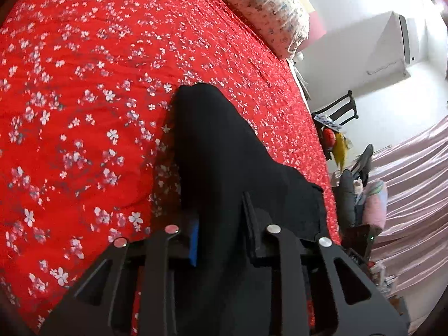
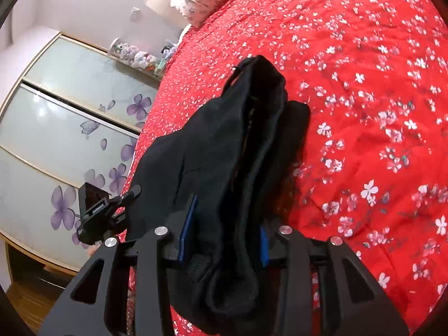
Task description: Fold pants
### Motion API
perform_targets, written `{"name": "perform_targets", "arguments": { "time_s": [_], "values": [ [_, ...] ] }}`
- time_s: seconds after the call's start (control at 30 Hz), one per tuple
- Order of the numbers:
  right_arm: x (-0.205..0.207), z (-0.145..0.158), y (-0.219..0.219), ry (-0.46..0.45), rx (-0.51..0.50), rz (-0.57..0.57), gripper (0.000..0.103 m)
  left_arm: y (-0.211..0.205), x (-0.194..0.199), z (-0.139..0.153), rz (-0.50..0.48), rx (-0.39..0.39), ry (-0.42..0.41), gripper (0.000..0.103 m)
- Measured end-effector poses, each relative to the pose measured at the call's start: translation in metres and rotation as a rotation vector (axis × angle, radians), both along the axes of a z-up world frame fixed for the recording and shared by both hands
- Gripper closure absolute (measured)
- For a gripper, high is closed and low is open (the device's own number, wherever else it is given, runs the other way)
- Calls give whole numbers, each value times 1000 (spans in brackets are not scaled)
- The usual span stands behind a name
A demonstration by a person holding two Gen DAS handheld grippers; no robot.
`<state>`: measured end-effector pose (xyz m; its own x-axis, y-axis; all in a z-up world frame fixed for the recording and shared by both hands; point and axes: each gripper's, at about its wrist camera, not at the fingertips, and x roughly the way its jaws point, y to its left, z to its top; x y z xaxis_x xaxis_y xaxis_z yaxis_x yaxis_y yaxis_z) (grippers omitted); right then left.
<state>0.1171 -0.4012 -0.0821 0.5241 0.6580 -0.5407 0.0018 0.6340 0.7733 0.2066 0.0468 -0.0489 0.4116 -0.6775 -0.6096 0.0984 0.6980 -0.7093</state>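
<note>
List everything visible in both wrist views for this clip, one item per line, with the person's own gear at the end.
black pants: 1, black, bunched and held over the bed, gripped at two places
bedspread: 1, red with small white flowers, covers the bed under the pants
pillow: 1, pale with small print, at the head of the bed
wardrobe doors: sliding panels, pale frosted with purple flowers, beside the bed
soft toys: a small row, pastel, on a ledge by the wardrobe
air conditioner: 1, white, on the wall
curtain: 1, pale pink, far side of the room
chair: 1, dark, next to the bed
left gripper: 1, black, shut on the pants
right gripper: 1, black with blue pads, shut on the pants
</note>
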Motion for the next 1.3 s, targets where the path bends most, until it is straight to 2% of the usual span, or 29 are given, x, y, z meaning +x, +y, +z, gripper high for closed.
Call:
{"name": "perform_targets", "arguments": {
  "time_s": [0.13, 0.27, 0.4, 0.63, 0.93, 1.07, 1.17, 1.3],
  "values": [
    [-2, 3, 4, -16, -8, -14, 66, -1, -1, 1, 1, 1, -16, 89],
    [-6, 14, 7, -62, 7, -32, 68, -4, -6, 10, 4, 26, -64, 92],
    [-11, 30, 11, -123, 22, -35, 69, -2, -11, 19, 1, -17, -101, 93],
    [-9, 40, 11, -152, 48, -46, 69, -7, -18, 41, 2, -52, -168, 93],
    [6, 61, -2, -232, 54, -99, 70, -22, -2, 58, 28, -101, -238, 93],
    [24, 56, -10, -229, 66, -127, 70, -29, 11, 53, 48, -117, -235, 93],
    [36, 47, -14, -209, 93, -135, 70, -32, 16, 50, 41, -84, -236, 93],
    [42, 46, -14, -210, 83, -136, 70, -35, 26, 49, 47, -87, -240, 93]
  ]
}}
